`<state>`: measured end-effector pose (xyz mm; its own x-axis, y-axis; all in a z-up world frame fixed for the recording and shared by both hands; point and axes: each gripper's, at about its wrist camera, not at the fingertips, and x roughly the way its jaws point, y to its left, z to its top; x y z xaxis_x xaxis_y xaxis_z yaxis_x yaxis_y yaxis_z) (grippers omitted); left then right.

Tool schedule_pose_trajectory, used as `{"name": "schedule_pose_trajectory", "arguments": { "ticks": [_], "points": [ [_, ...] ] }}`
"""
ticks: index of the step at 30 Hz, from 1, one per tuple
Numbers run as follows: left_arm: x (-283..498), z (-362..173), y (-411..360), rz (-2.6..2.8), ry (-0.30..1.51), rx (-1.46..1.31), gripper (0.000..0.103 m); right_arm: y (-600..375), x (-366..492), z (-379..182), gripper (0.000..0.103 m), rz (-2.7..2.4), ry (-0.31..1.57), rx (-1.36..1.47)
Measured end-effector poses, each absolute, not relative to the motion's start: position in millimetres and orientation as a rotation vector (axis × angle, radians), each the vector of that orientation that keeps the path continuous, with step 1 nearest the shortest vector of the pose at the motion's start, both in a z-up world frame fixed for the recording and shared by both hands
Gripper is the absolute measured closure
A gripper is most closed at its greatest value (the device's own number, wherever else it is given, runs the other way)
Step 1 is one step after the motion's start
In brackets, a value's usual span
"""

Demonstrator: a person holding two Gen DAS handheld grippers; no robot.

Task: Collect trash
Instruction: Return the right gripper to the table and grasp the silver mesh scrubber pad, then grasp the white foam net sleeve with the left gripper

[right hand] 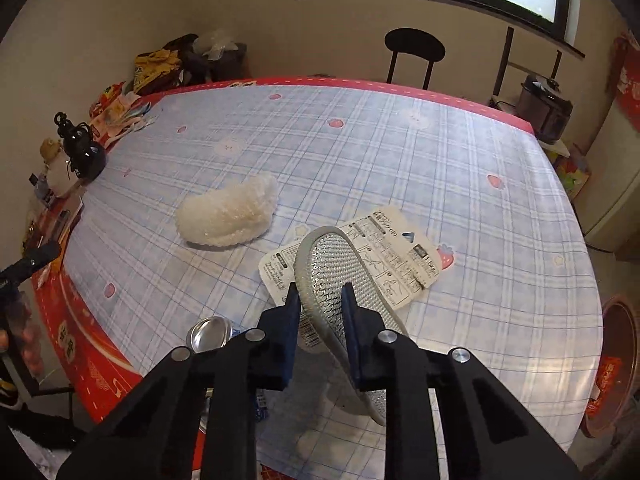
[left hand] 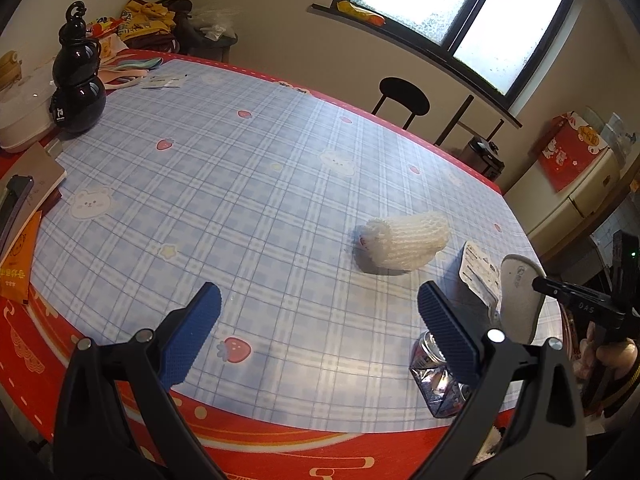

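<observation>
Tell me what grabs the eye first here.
The right gripper is shut on a grey insole held above the blue plaid tablecloth. A white foam fruit net lies mid-table, left of a printed packaging card. The left gripper stands open, with a crushed can at the near edge.

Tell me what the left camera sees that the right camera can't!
Only the left wrist view shows the open left tongs and the red box. Only the right wrist view shows the insole's silvery meshed side, with the right tongs shut on it. Both show the white foam net, crushed can, printed card and black gourd bottle.
</observation>
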<state>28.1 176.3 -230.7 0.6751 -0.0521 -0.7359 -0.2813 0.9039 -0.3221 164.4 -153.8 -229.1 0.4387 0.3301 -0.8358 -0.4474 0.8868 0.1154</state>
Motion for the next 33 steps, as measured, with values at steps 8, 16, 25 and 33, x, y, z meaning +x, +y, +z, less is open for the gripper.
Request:
{"name": "schedule_pose_trajectory", "arguments": {
  "ticks": [8,16,25,33],
  "points": [
    [34.1,-231.7,170.2,0.131,0.837,-0.434,0.006,-183.5,187.8,-239.5,0.083,0.375,1.032,-0.068],
    [40.8,-231.1,162.6,0.108,0.843,-0.418,0.006,-209.6,193.3,-233.7,0.086,0.355,1.003,0.059],
    [82.7,-247.3,140.2,0.021,0.877,-0.41,0.006,-217.5,176.4,-220.4,0.087,0.368,0.966,0.081],
    [149.0,-282.0,130.0,-0.047,0.929,-0.54,0.012,-231.5,155.9,-202.8,0.087,0.348,0.934,0.099]
  ]
}}
